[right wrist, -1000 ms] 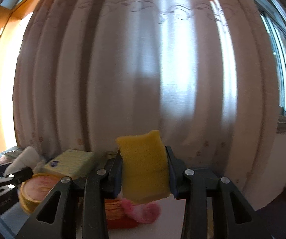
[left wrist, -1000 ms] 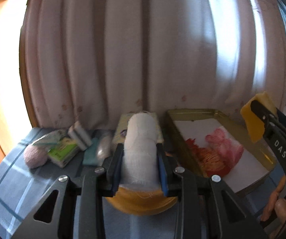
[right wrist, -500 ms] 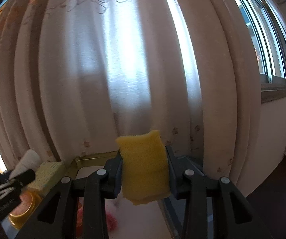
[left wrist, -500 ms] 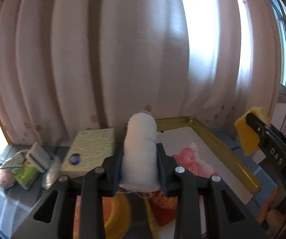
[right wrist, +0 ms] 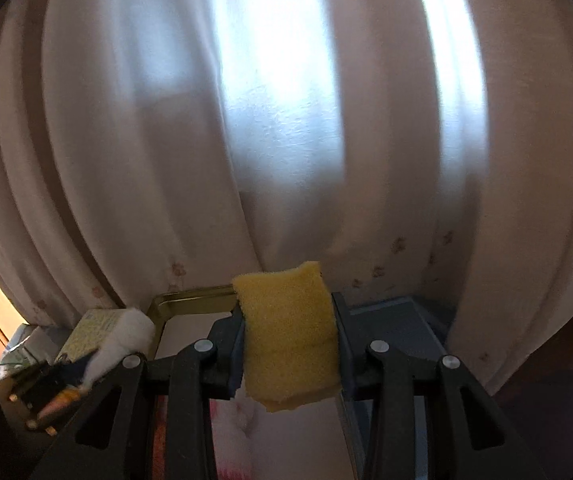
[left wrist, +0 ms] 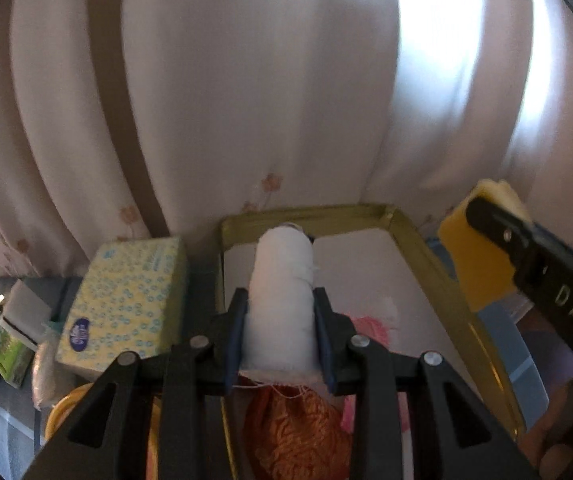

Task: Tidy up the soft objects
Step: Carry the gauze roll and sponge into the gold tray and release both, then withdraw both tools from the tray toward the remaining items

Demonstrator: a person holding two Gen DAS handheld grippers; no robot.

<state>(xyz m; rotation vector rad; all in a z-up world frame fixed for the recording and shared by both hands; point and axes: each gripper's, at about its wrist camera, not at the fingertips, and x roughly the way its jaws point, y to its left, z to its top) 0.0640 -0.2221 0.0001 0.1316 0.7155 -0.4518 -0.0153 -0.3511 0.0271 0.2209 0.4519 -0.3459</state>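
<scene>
- Gripping a white gauze roll (left wrist: pixel 280 300) between the blue pads of the left gripper (left wrist: pixel 280 336), held upright above the near end of a gold-rimmed tray (left wrist: pixel 410 236).
- Clamping a yellow sponge (right wrist: pixel 290 332) in the right gripper (right wrist: pixel 290 344), raised over the tray's right side; seen from the left wrist as a yellow block (left wrist: pixel 476 256) beside the rim.
- Resting already inside the tray: an orange yarn bundle (left wrist: pixel 298 428) and a pink fluffy piece (left wrist: pixel 370 328), on a white liner.
- Waiting outside to the left: a yellow-and-blue tissue pack (left wrist: pixel 126 300), with smaller items beyond, too blurred to name.
- Judged light and yielding, both: sponge visibly pinched at the waist, likely to spring back on release; gauze firmer, wound tight, with loose threads hanging at its lower edge that could snag.
- Best taken across the middle, as now; a hold near an end would probably let either piece tilt or slip.
- Backed by pale curtains against bright window light.
</scene>
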